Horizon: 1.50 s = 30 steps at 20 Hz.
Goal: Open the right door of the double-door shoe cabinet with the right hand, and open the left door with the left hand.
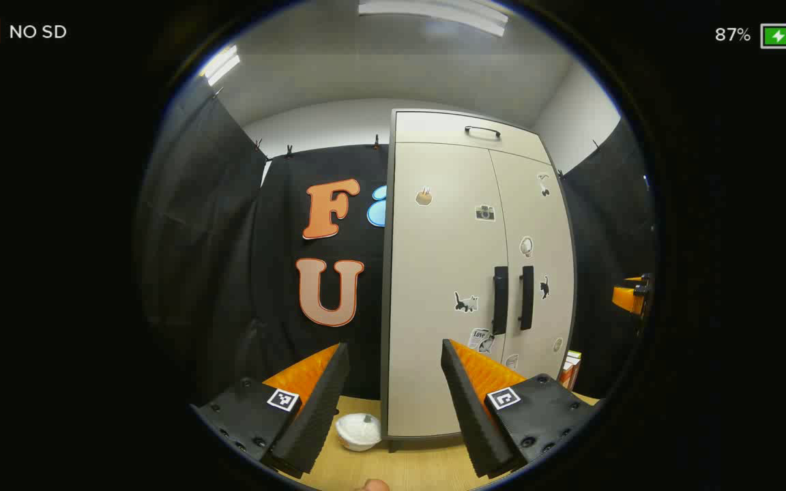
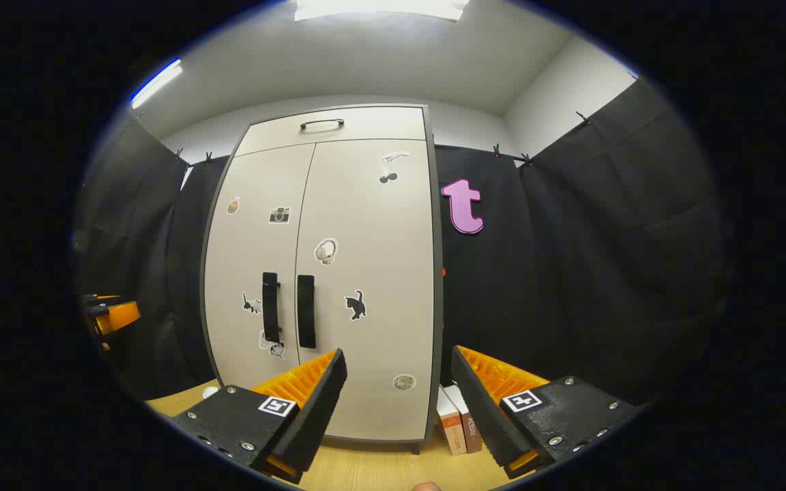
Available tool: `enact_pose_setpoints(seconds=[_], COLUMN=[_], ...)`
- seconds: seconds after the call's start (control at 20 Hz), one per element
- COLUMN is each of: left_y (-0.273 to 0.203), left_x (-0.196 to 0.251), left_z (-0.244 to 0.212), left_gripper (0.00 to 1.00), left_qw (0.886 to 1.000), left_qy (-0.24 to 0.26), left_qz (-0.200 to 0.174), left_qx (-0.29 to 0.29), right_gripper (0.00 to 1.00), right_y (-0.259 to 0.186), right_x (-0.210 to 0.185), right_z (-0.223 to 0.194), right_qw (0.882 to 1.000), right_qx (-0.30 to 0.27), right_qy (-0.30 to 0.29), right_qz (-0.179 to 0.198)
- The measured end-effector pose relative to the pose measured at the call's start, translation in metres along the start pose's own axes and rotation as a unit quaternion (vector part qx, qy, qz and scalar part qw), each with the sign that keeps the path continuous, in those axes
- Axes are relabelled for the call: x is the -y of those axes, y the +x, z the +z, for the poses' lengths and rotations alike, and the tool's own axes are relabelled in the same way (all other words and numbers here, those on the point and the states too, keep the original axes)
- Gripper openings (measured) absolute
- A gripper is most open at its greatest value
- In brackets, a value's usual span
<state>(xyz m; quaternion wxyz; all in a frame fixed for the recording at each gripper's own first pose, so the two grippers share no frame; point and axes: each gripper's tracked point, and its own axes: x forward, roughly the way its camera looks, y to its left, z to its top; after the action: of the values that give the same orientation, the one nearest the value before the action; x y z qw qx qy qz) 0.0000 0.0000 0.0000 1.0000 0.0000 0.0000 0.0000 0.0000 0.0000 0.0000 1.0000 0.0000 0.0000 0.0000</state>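
Observation:
A pale double-door shoe cabinet (image 1: 447,273) (image 2: 359,225) stands upright with both doors shut. Each door carries a black vertical handle at the centre seam: the left door's handle (image 1: 500,300) (image 2: 270,307) and the right door's handle (image 1: 527,297) (image 2: 306,311). Stickers dot both doors. My left gripper (image 1: 395,354) is open, held back from the cabinet and facing its left edge. My right gripper (image 2: 398,361) is open too, a little away from the lower part of the right door. In the left gripper view the right gripper (image 1: 632,294) shows at the far right edge; in the right gripper view the left gripper (image 2: 110,314) shows at the far left.
A top drawer with a black handle (image 1: 482,131) (image 2: 321,123) sits above the doors. A white bowl-like object (image 1: 359,431) lies on the wooden surface left of the cabinet. Books (image 2: 458,426) (image 1: 570,368) lean against its right side. Black cloth walls surround the booth.

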Motion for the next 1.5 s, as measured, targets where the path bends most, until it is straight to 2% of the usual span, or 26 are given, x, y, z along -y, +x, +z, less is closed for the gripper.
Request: enact_pose_setpoints(seconds=[0.1,0.3,1.0,1.25,1.5], left_y=[-0.004,-0.008,-0.01,-0.009,-0.01], left_x=[-0.004,-0.015,-0.02,-0.024,-0.032], left_z=[0.003,0.012,0.005,0.002,-0.003], left_gripper=[0.82,0.82,0.82,0.82,0.82], left_qw=[1.0,1.0,1.0,1.0,1.0], left_qy=[0.003,0.015,0.003,0.002,0.008], left_qz=[0.001,0.015,0.016,0.016,0.02], left_qx=[0.003,0.013,-0.004,-0.007,-0.011], right_gripper=[0.94,0.94,0.94,0.95,0.94], right_y=[-0.003,-0.005,-0.002,0.01,0.027], right_x=[0.008,0.004,0.011,-0.002,-0.032], right_z=[0.001,0.001,-0.001,-0.006,-0.004], right_qw=[1.0,1.0,1.0,1.0,1.0], right_qx=[0.004,0.002,0.005,0.002,0.007], right_qy=[-0.011,0.001,-0.008,-0.003,-0.005], right_qz=[-0.014,0.0,-0.018,-0.017,-0.002])
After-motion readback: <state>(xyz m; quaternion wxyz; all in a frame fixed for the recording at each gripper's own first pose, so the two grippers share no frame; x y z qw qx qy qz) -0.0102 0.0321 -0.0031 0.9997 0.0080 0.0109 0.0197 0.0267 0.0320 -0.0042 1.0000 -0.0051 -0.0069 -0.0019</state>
